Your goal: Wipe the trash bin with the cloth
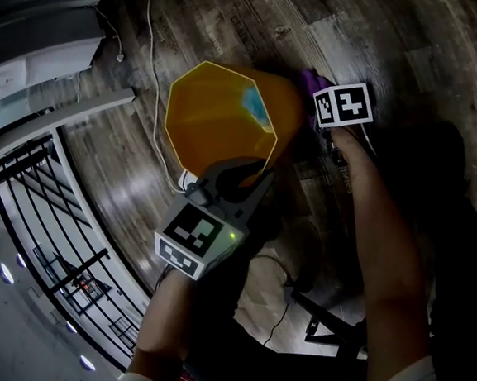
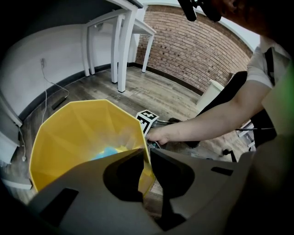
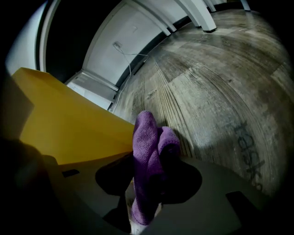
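Observation:
A yellow trash bin stands on the wooden floor, something blue lying inside it. My left gripper is shut on the bin's near rim, one jaw inside the wall and one outside. My right gripper is shut on a folded purple cloth. The cloth sticks out past the jaws, right beside the bin's outer wall on its right side. In the head view only a bit of the purple cloth shows above the marker cube.
A white cable runs across the floor left of the bin. White desk legs and a brick wall stand beyond it. A black railing lies at the left. Dark chair legs are near my feet.

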Motion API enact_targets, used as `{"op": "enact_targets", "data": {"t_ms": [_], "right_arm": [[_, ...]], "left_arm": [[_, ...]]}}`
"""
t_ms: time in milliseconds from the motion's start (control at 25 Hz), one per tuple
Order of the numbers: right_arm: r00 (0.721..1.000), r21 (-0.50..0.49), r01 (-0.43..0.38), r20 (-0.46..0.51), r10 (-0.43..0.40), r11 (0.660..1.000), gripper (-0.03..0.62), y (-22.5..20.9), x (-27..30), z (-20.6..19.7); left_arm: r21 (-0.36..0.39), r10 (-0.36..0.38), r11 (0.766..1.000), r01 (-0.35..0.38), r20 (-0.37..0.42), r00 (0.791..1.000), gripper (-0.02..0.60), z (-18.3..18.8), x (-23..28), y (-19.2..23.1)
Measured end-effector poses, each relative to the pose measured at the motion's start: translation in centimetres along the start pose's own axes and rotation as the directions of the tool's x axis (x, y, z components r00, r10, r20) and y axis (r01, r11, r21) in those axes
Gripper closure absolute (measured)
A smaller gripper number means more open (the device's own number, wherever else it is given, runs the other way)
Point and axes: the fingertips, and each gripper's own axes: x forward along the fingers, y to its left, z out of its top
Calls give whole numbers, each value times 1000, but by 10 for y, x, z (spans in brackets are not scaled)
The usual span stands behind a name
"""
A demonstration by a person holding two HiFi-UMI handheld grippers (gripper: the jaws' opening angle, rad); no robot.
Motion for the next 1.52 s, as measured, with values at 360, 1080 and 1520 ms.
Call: {"op": "enact_targets", "data": {"t_ms": [360,1080,1520], "right_arm": [[997,91,-15,76,8,996,427,-1,-13,0],[674,-36,-621,485,557,783,427,114,-177,45],[492,-128,-785,464,737,606,427,151,-204,42]], "left_arm": [[-47,56,997,-54,40,998,548,11,4,8],[183,49,982,-47,-7,999,374,11,-17,11],[228,125,969,-93,-129,984,408,-16,6,10]]}}
